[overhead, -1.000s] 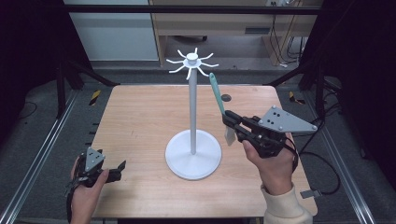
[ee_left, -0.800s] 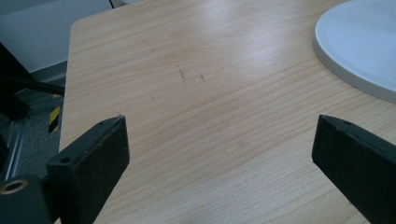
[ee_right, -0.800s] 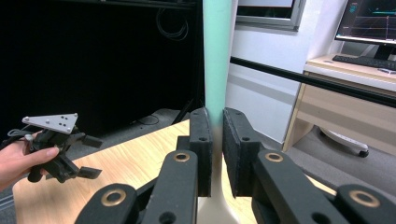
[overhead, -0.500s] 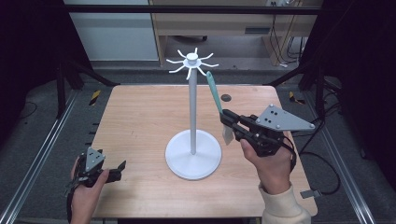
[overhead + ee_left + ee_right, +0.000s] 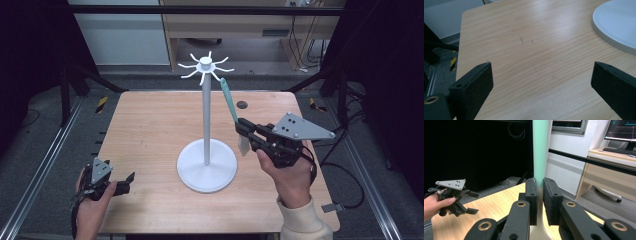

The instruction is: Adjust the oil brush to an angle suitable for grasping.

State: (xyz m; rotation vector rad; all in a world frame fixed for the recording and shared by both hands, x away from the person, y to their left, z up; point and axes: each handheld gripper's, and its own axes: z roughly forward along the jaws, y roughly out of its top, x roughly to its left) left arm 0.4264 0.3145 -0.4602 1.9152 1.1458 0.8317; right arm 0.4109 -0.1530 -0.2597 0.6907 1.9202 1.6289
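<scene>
A white stand [image 5: 205, 120] with a round base [image 5: 220, 172] rises from the middle of the wooden table [image 5: 150, 125]; several hooks [image 5: 187, 65] spread from its top. My right gripper [image 5: 241, 127] is to the right of the pole, shut on a spatula [image 5: 229, 100] with a teal handle and a pale blade hanging below the jaws. The handle's top end reaches close under one hook. In the right gripper view the pads [image 5: 532, 195] press the spatula [image 5: 540, 150] from both sides. My left gripper [image 5: 127, 181] rests low at the table's front left corner, open, with bare wood between its jaws [image 5: 542, 67].
The stand's base [image 5: 616, 22] lies ahead and to the right of the left gripper. A dark round hole [image 5: 242, 105] sits in the tabletop behind the spatula. Metal rails run along both sides of the table, and a desk stands beyond its far edge.
</scene>
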